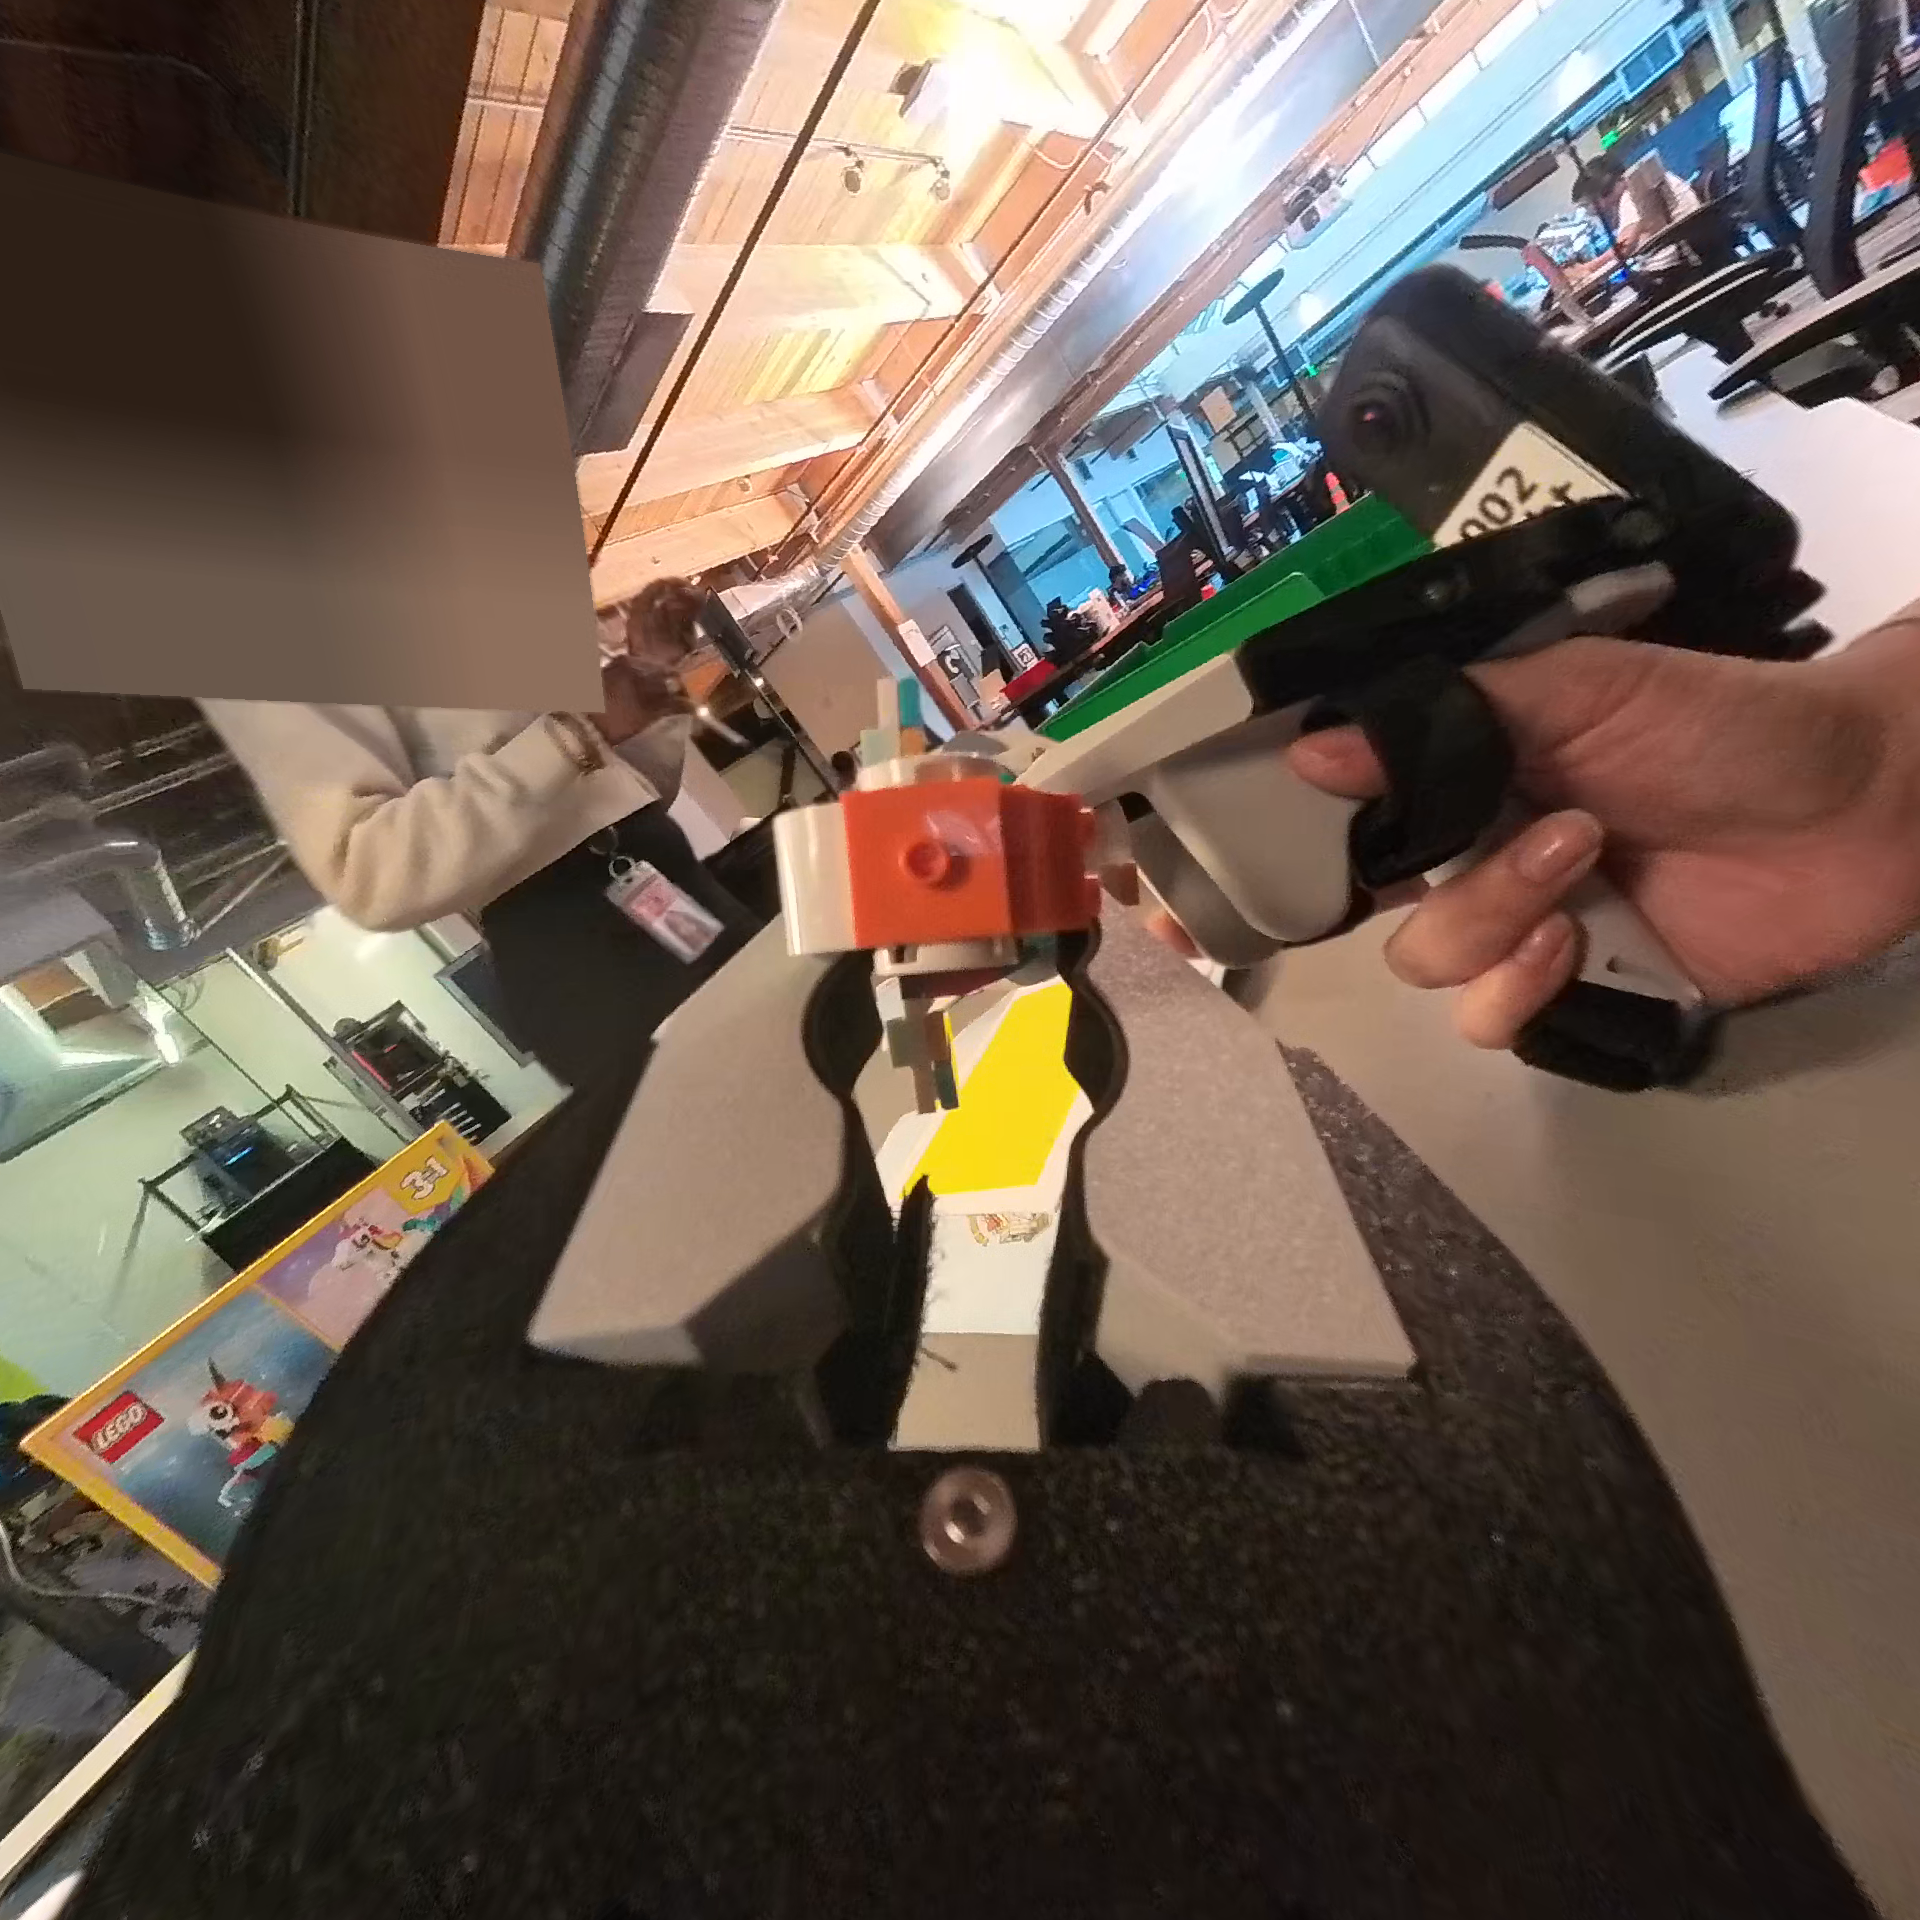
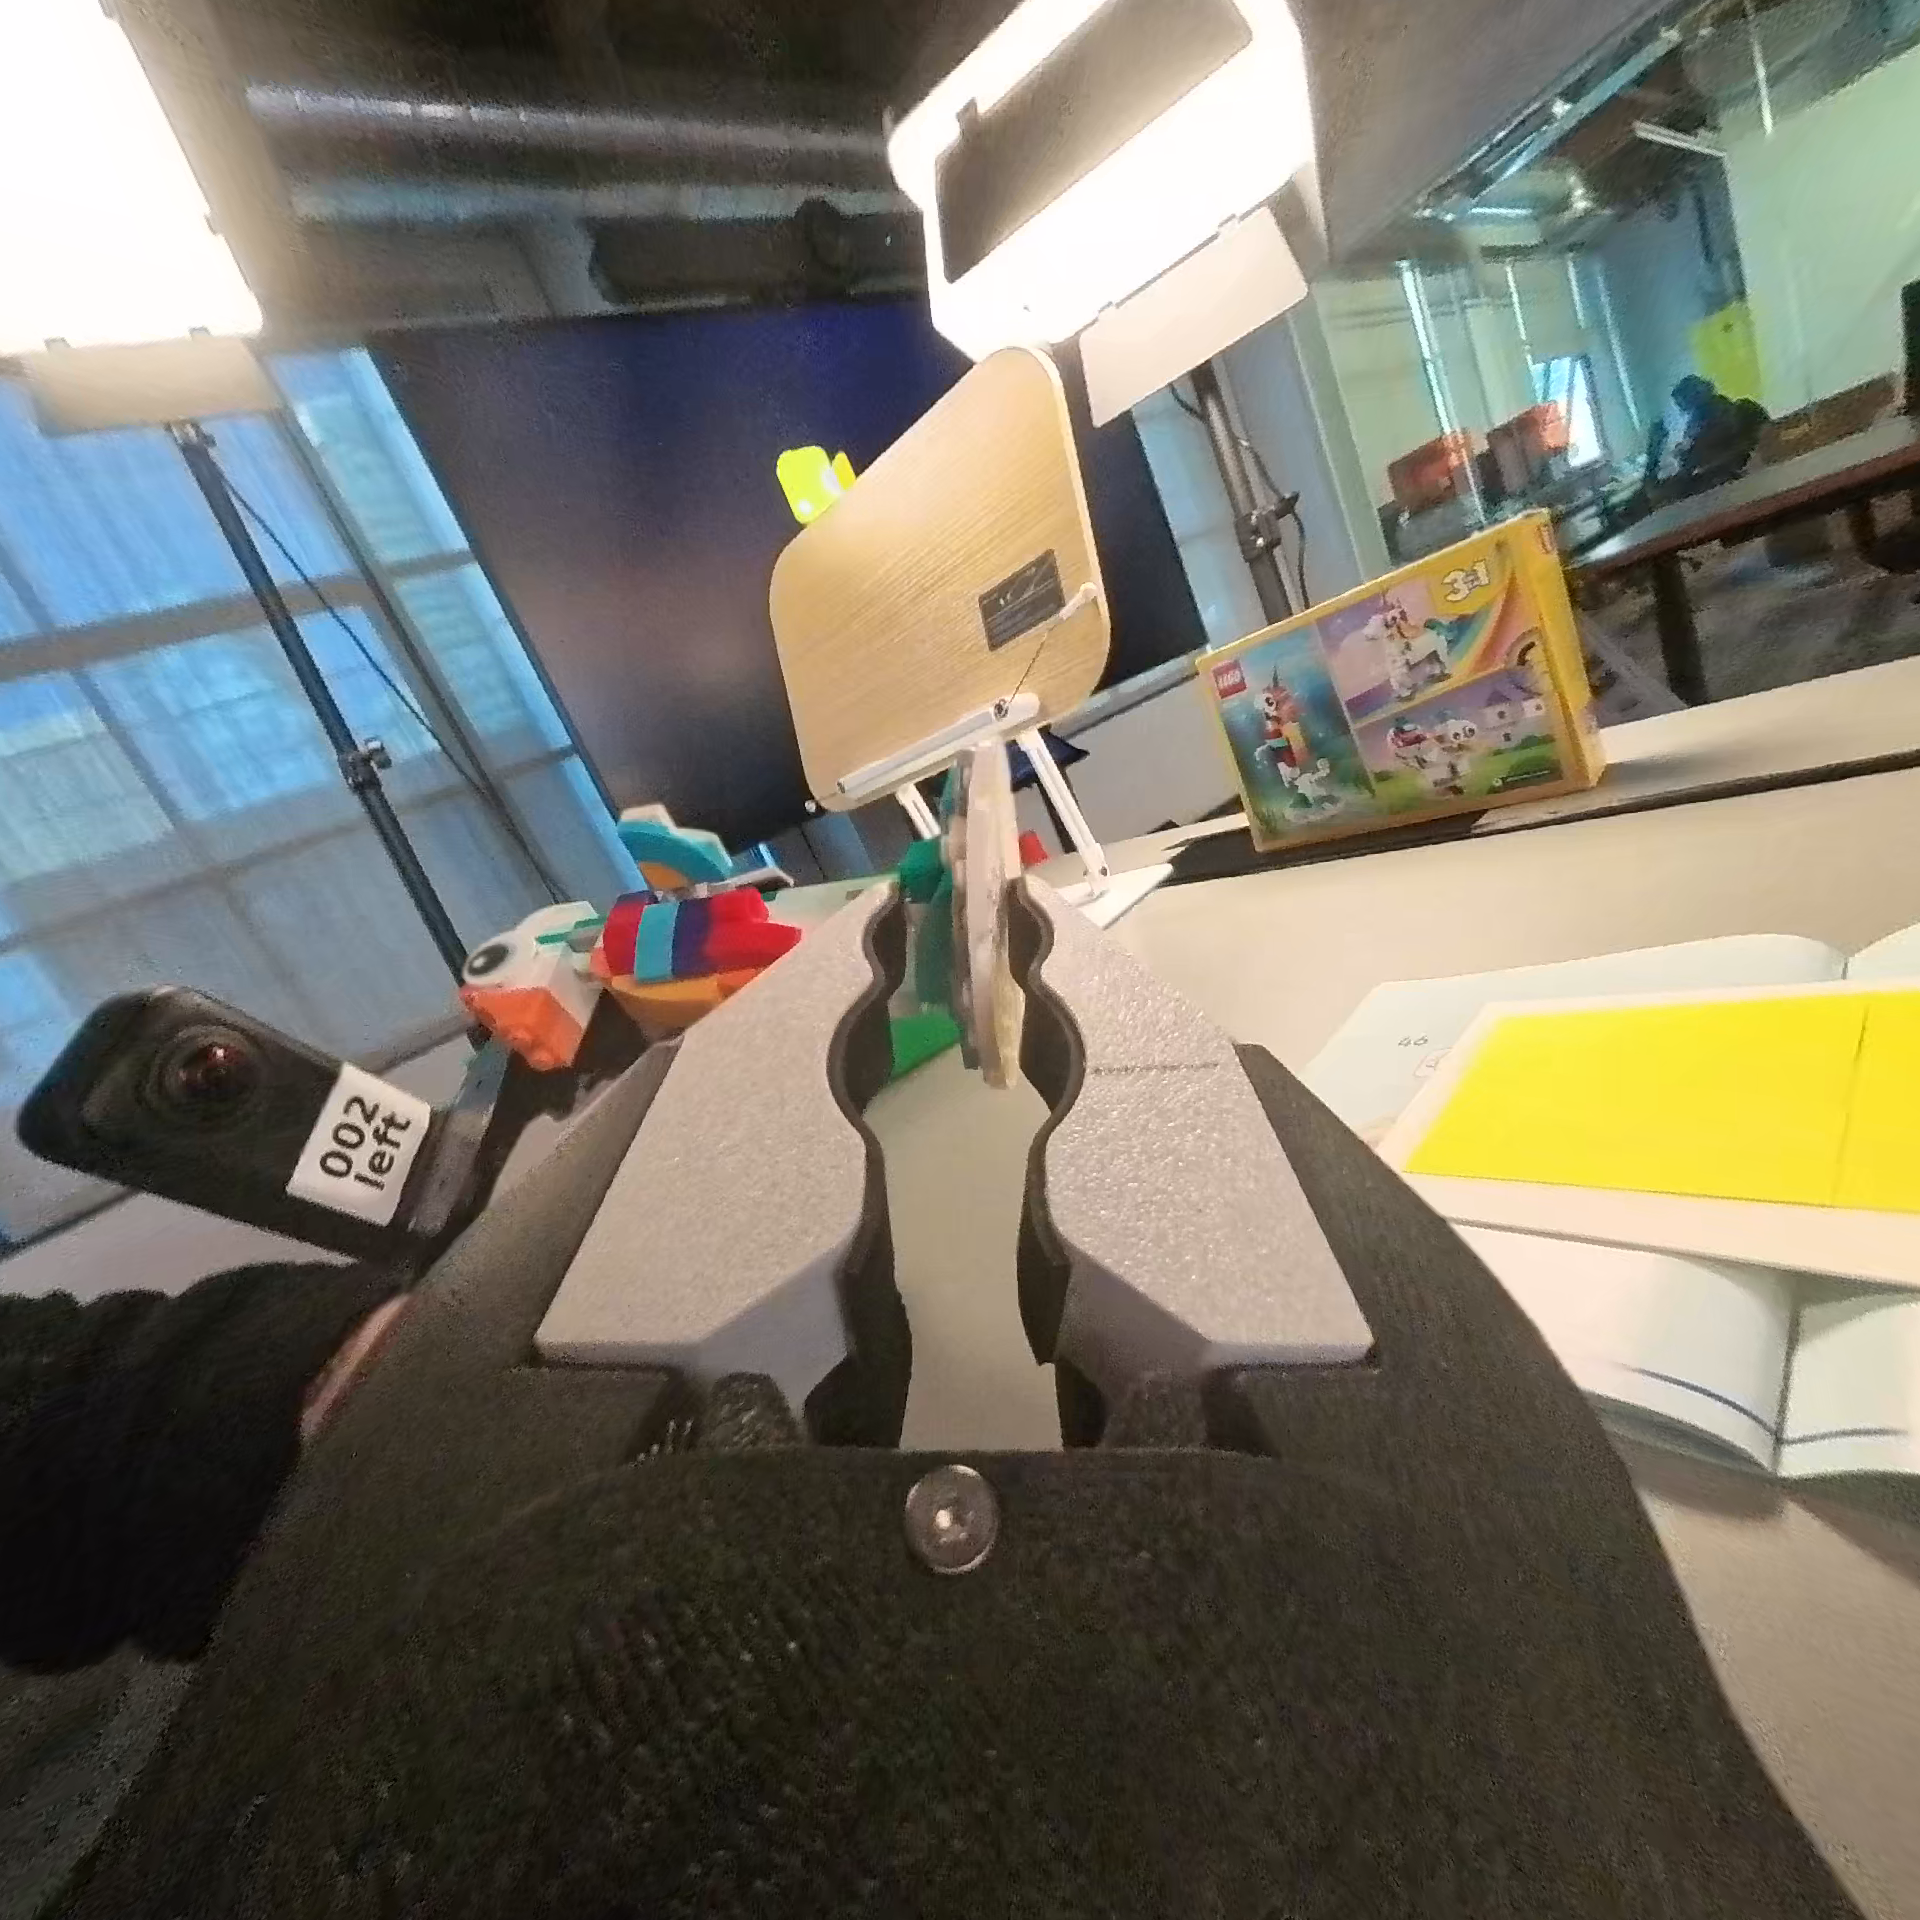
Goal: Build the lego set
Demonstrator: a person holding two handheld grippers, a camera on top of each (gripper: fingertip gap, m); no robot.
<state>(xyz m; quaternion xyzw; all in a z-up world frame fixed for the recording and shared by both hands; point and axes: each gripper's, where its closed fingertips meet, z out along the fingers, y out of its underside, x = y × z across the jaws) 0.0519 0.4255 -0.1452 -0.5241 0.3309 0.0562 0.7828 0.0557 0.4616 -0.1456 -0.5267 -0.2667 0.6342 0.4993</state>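
A wooden board (image 2: 940, 592) on a white stand sits straight ahead of the right tongs, under a bright lamp panel (image 2: 1091, 197). Off to their left rises a black tripod (image 2: 312, 665), before tall windows (image 2: 135, 644). A person in a cream sweater (image 1: 416, 800) stands beyond the left tongs.

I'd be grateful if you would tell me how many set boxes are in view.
1: the yellow set box stands on the table beyond the right tongs, right of the wooden stand; others may be hidden.
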